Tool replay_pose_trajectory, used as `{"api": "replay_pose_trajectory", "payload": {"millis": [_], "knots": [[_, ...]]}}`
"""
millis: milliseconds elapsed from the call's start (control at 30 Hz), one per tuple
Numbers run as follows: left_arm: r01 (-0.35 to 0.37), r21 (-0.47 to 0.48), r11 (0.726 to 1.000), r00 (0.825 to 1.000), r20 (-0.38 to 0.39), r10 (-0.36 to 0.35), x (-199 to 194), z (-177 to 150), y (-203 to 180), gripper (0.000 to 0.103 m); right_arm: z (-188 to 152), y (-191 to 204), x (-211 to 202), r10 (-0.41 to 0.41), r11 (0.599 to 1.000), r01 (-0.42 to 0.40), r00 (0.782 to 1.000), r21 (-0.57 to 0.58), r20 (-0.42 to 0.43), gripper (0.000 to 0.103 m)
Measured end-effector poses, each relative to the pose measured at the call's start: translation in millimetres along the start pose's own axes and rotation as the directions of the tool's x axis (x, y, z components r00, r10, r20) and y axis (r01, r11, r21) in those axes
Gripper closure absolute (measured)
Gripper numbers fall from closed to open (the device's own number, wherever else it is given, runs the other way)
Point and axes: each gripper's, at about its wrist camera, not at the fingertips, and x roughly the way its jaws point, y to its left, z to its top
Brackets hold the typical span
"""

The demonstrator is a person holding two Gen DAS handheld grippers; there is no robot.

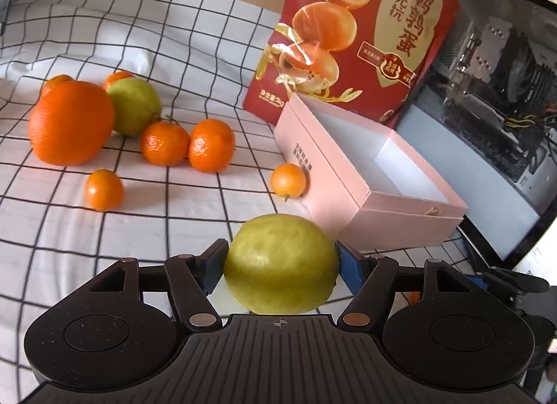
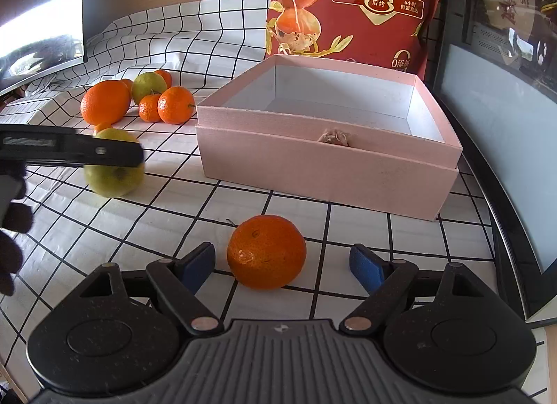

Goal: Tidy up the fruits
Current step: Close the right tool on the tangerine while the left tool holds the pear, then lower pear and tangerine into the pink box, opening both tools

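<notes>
The left claw [image 1: 280, 264] is clamped on a green citrus fruit [image 1: 281, 263], its blue pads pressing both sides. Ahead and to its right sits the pink box [image 1: 351, 177], nothing visible inside; a small kumquat [image 1: 288, 180] touches the box's near wall. Further ahead on the left lies a cluster: a large orange [image 1: 71, 122], another green fruit [image 1: 135, 105] and tangerines [image 1: 211, 145]. The right claw [image 2: 282, 264] stands apart around a mandarin [image 2: 266, 251] on the checked worktop [image 2: 348, 230], pads not touching it; the box is just beyond.
</notes>
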Motion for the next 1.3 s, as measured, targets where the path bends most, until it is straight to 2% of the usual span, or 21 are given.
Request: {"api": "replay_pose_trajectory", "payload": {"millis": [267,367,500,600,700,767,833,900,967,1033,1133,1200,1300], "knots": [[0.013,-0.029,1.000,1.000,0.002,-0.013,-3,-2,4,0.031,0,0,-1,0.000,1.000,0.000,1.000,0.002,0.001,0.018],[0.018,-0.009,1.000,1.000,0.004,-0.018,-10,-9,-1,0.032,0,0,-1,0.000,1.000,0.000,1.000,0.004,0.001,0.018],[0.074,0.011,0.997,0.997,-0.010,-0.074,-23,-25,-9,0.032,0,0,-1,-0.002,1.000,0.002,1.000,0.007,0.003,0.018],[0.083,0.053,0.995,0.996,-0.018,-0.082,-33,-35,-20,0.032,0,-3,-2,0.001,1.000,-0.001,1.000,0.018,0.009,0.019],[0.085,0.103,0.991,0.996,-0.026,-0.082,-39,-42,-30,0.032,-1,-6,-6,-0.002,0.999,0.001,0.999,0.033,0.033,0.038],[0.097,0.111,0.989,0.995,-0.029,-0.094,-41,-42,-34,0.032,-3,-4,-11,0.015,1.000,-0.016,0.998,0.015,0.061,0.057],[0.120,0.097,0.988,0.993,-0.025,-0.118,-41,-37,-36,0.032,-4,1,-14,0.012,1.000,-0.011,0.998,-0.013,0.064,0.060],[0.141,0.090,0.986,0.990,-0.009,-0.141,-42,-28,-39,0.032,-1,3,-15,0.017,1.000,-0.016,0.999,-0.025,0.048,0.060],[0.152,0.098,0.983,0.988,0.018,-0.155,-45,-13,-45,0.032,4,-1,-19,0.058,0.998,-0.058,0.998,0.002,0.030,0.060],[0.173,0.111,0.979,0.982,0.055,-0.180,-46,8,-53,0.032,14,-7,-29,0.075,0.997,-0.076,0.996,0.020,0.051,0.060],[0.208,0.121,0.971,0.968,0.120,-0.223,-41,48,-67,0.032,43,-13,-51,0.029,1.000,-0.031,0.988,0.006,0.152,0.060],[0.241,0.099,0.965,0.959,0.131,-0.253,-25,75,-74,0.032,65,-19,-58,-0.012,1.000,0.008,0.980,0.017,0.199,0.060],[0.241,0.063,0.968,0.963,0.106,-0.247,11,110,-87,0.032,99,-34,-49,-0.066,0.997,0.058,0.977,0.046,0.204,0.060]]}}
